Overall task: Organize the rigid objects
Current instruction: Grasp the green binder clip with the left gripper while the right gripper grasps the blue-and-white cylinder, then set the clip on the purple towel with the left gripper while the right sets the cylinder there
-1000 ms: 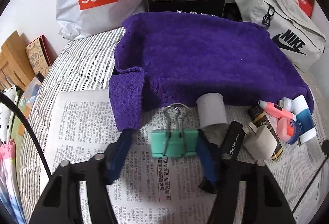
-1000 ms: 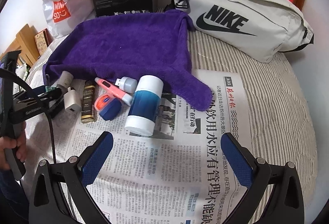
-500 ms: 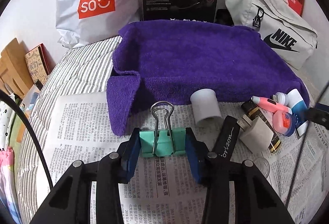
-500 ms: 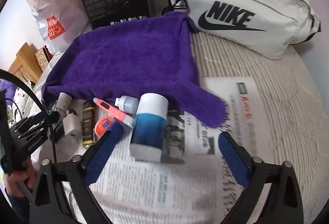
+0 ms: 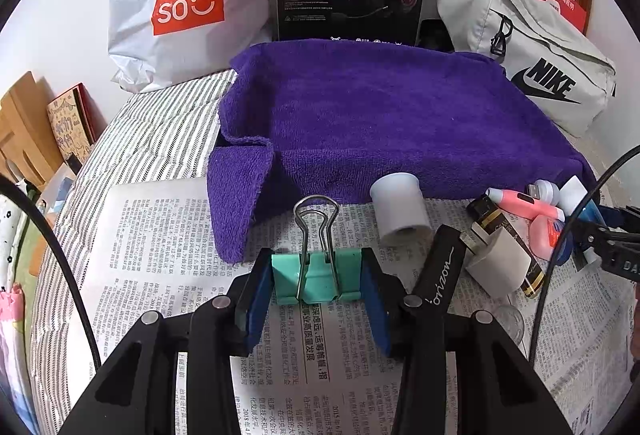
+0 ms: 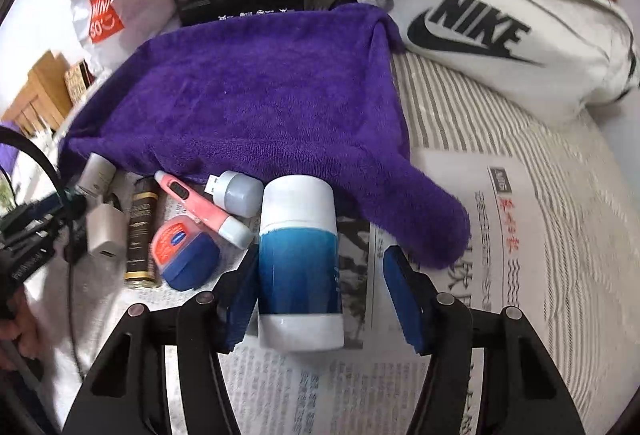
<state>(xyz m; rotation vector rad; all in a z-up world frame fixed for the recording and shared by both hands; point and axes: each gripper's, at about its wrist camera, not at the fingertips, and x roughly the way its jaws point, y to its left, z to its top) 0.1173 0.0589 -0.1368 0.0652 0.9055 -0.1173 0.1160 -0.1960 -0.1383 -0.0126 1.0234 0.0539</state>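
Looking along the left hand-held gripper: jaws drawn in from a wider stance a second ago, now clamped on the mint-green binder clip, blue pads pressed flat on both its sides. Clip resting on the newspaper just in front of the purple towel, wire handles pointing up toward it. Means the grasp looks secured and the clip ready to lift. Close by on the right: white cylinder, black "orizon" piece, white charger block.

Turning to the right wrist view: right hand-held gripper dropped closer over the blue-and-white bottle than a second ago, jaws closing from full spread, bottle lying between them. Left pad touching or nearly touching the bottle's side, right pad clearly apart, so no grip yet. Bottle lying on the newspaper at the towel's front edge, beside the pink thermometer and small blue-and-red tin. Likely one more squeeze needed before lifting.
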